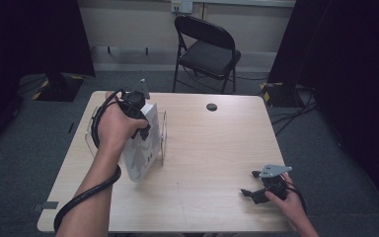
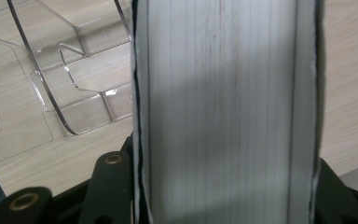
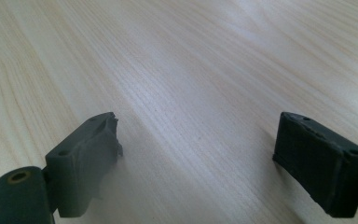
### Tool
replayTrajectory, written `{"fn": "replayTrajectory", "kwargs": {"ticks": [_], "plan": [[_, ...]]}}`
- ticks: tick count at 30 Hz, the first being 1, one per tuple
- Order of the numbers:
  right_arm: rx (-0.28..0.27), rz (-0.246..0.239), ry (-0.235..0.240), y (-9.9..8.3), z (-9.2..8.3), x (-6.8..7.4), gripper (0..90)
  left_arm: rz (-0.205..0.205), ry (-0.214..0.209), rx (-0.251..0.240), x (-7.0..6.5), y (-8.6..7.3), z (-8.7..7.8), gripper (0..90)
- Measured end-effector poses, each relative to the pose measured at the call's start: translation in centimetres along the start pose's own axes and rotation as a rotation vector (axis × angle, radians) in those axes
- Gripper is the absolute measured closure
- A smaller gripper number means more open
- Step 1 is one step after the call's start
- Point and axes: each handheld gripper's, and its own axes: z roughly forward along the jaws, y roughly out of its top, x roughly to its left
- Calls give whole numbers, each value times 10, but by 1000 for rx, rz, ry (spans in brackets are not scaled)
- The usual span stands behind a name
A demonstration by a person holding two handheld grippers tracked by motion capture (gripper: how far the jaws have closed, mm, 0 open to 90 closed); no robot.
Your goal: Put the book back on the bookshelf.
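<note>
The left gripper (image 1: 139, 118) clamps a thick white book (image 2: 223, 107) (page edges facing its camera), holding it tilted on the table (image 1: 212, 148) just beside a clear stand (image 2: 70, 88). The right gripper (image 3: 198, 158) rests low near the table's right front, its 2 jaws spread wide with nothing between them.

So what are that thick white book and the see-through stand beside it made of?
The book looks like paper: matte white covers with fine page lines along its edge, clamped in the left tool. The stand seems to be clear acrylic or similar plastic, glossy, with the table's wood grain showing through.
</note>
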Motion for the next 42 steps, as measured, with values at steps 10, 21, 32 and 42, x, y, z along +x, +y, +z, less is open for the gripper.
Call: {"fn": "replayTrajectory", "kwargs": {"ticks": [10, 21, 32, 42], "plan": [[0, -1, 0, 0, 0, 0, 122, -90, 10, -10, -3, 4, 3, 532], [0, -2, 2, 0, 0, 0, 122, -111, 6, -8, -1, 10, 6, 532], [1, -5, 6, 0, 0, -1, 123, -109, 11, -10, -1, 19, 6, 532], [1, -4, 7, 0, -1, -1, 123, -118, 9, -11, 0, 25, 6, 532]]}}
